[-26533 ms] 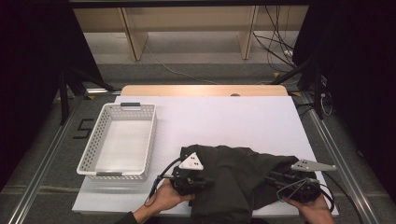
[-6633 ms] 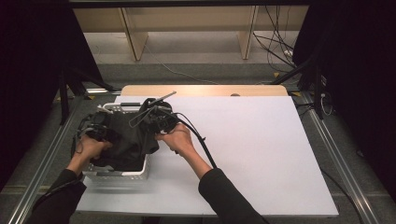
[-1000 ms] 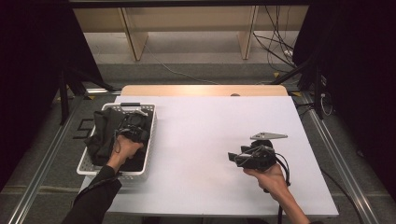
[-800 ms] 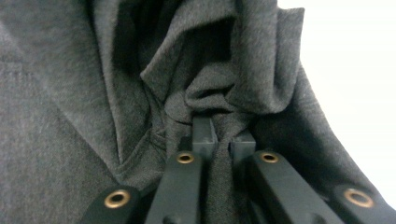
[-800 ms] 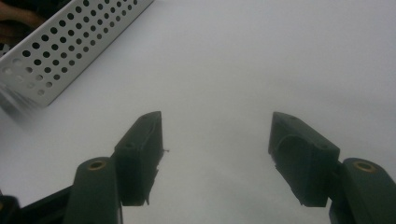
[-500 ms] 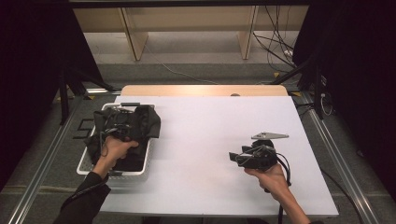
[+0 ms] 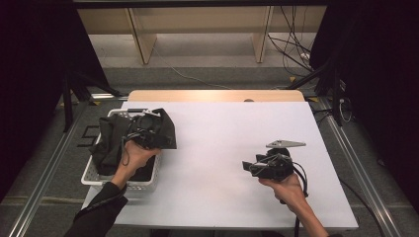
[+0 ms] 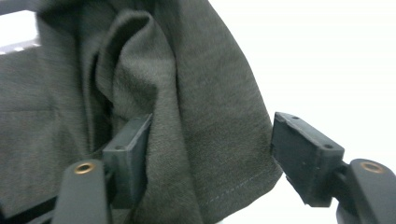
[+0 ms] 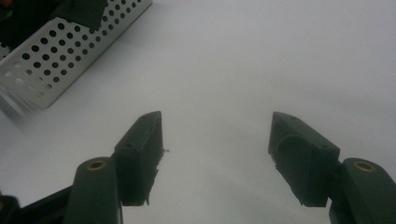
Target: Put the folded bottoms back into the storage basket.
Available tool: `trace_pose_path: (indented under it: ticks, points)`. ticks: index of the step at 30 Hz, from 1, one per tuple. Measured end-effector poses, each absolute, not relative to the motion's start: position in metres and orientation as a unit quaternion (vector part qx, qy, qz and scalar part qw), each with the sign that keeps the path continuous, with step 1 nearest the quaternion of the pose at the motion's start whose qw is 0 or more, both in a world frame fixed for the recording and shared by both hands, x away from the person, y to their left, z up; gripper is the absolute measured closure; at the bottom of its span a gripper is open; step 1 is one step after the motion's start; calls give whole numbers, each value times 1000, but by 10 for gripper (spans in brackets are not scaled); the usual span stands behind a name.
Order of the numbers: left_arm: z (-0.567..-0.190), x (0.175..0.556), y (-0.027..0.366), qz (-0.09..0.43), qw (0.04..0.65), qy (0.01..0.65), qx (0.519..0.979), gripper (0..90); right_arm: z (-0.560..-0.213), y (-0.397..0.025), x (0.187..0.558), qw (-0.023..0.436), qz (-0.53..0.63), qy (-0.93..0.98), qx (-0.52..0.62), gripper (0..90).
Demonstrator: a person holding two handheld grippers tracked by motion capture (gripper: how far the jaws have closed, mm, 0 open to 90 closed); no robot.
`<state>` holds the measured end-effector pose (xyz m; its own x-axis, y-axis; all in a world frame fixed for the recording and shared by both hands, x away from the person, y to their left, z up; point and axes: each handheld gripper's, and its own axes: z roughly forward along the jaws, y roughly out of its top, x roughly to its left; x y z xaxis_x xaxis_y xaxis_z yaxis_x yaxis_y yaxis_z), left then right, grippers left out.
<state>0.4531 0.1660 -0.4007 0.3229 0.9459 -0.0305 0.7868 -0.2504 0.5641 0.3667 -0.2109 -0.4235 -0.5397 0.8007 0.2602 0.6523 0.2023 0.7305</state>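
A dark grey garment (image 7: 111,140) is bunched in the white perforated basket (image 7: 143,185) at the table's left, with one fold hanging over the basket's right rim. My left gripper (image 7: 146,131) is at that fold. In the left gripper view the jaws stand wide apart, and the garment (image 8: 196,116) hangs loosely between them, lying against the left jaw. My right gripper (image 7: 249,167) hovers low over the white table at the right. It is open with nothing between its jaws (image 9: 215,154).
The white table top (image 7: 222,128) stretches between the basket and my right hand. The basket's perforated wall (image 9: 60,51) shows at the upper left of the right gripper view. Metal rails run along both table sides, with cables on the floor beyond.
My left gripper has shifted with the garment fold toward the basket's right rim, and the cloth now hangs over that rim. The right gripper has stayed in place.
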Motion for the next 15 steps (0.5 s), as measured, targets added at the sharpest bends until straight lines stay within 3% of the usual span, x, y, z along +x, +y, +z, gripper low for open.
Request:
trace_pose_path:
  ticks: [6, 11, 15]
  points:
    - [-403, 455, 171, 196, 236, 556, 773, 739, -423, -211, 367, 88, 419, 771, 470, 362]
    - [-396, 453, 182, 169, 272, 555, 768, 829, -424, -211, 367, 88, 418, 771, 472, 362]
    - [-392, 455, 188, 154, 281, 558, 765, 840, -425, -210, 368, 86, 417, 772, 472, 362]
